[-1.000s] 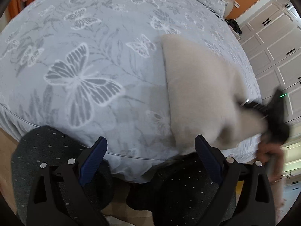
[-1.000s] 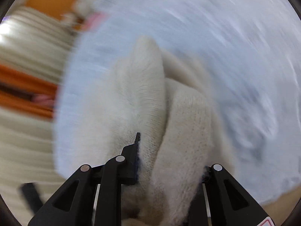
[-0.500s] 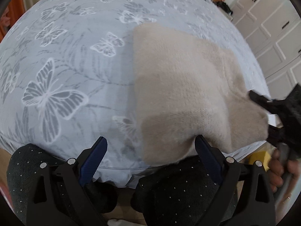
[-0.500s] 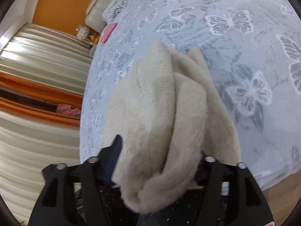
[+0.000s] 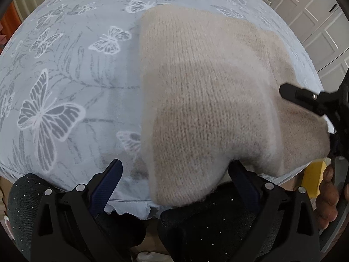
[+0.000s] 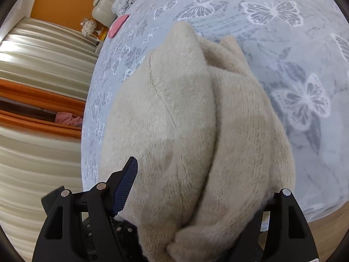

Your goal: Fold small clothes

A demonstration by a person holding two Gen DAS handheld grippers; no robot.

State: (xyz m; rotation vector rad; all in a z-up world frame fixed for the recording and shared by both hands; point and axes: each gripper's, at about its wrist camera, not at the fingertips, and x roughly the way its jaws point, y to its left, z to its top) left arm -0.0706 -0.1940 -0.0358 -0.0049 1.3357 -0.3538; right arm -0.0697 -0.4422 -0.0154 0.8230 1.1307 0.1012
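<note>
A beige knitted garment [image 5: 207, 100] lies spread on the butterfly-print bed [image 5: 65, 76], its near edge hanging over the bed's front edge. My left gripper [image 5: 174, 181] is open, its jaws straddling the garment's near left corner without closing on it. In the right wrist view the garment [image 6: 185, 120] is bunched in thick folds between the jaws of my right gripper [image 6: 196, 196], which stand wide apart. The right gripper also shows in the left wrist view [image 5: 314, 100] at the garment's right corner.
A pink item [image 6: 118, 27] lies far off on the bed near the pillows. White wardrobe doors [image 5: 316, 21] stand to the right. Curtains [image 6: 32, 87] hang beyond the bed's far side. My dark-trousered knees [image 5: 207, 222] are against the bed's front edge.
The garment was pulled toward the bed's front edge and spread flatter. My right gripper's jaws opened wide around it. My left gripper moved right and closer to the garment's near corner.
</note>
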